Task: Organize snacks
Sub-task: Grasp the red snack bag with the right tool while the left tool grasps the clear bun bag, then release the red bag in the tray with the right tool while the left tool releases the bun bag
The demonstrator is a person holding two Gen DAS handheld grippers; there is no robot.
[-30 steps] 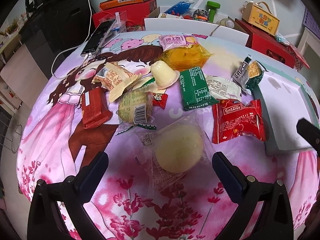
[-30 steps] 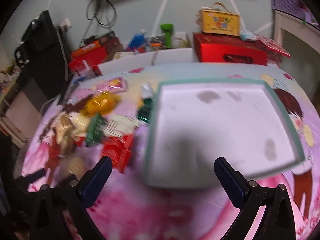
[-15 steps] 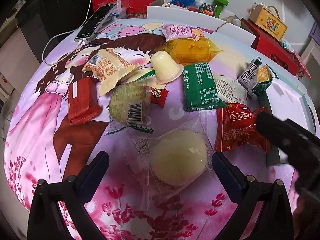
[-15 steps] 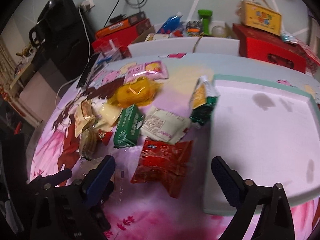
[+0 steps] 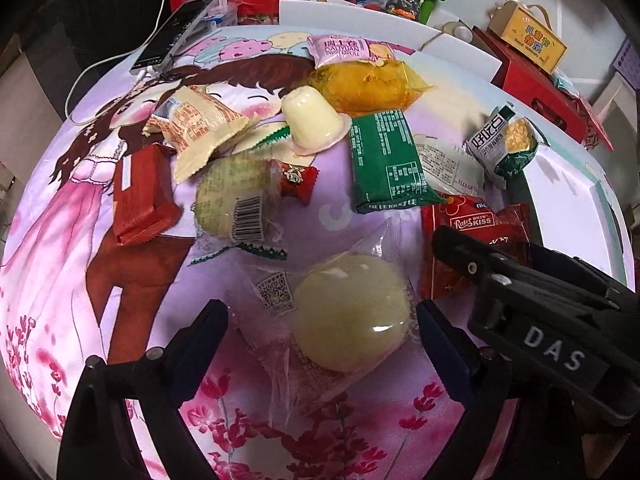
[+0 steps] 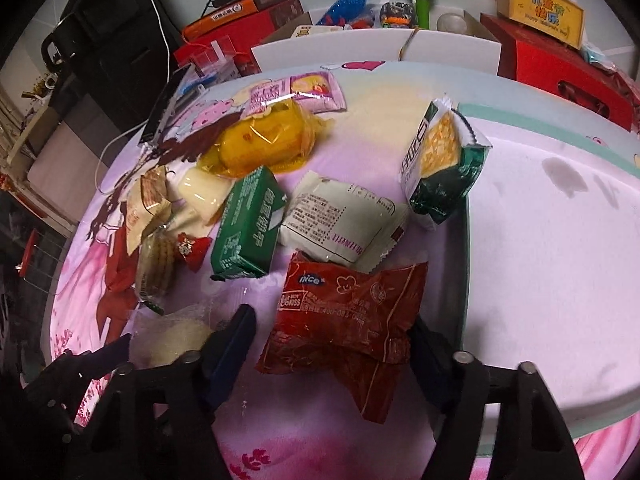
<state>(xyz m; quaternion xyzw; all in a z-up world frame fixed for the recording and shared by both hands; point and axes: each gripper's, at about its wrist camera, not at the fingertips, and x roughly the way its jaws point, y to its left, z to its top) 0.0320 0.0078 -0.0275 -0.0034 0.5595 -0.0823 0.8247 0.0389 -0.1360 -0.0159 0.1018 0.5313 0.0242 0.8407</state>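
Both tongs released: left tongs (image 5: 320, 320) straddle a pale bun (image 5: 348, 312), right tongs (image 6: 332, 332) straddle a red packet (image 6: 344, 316); closing comes next.

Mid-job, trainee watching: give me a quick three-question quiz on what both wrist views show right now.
1. True or false: the right tool straddles the red Kiss packet with its fingers open.
2. What sits between the left tool's fingers? A) green packet B) pale round bun in clear wrap C) jelly cup
3. Fill in: the white tray holds ____ snacks so far.

Key:
1. True; a finger stands on each side of the packet, not yet pressing it.
2. B, the pale round bun in clear wrap; the green packet and jelly cup lie farther off.
3. No; only the corn packet overlaps its rim.
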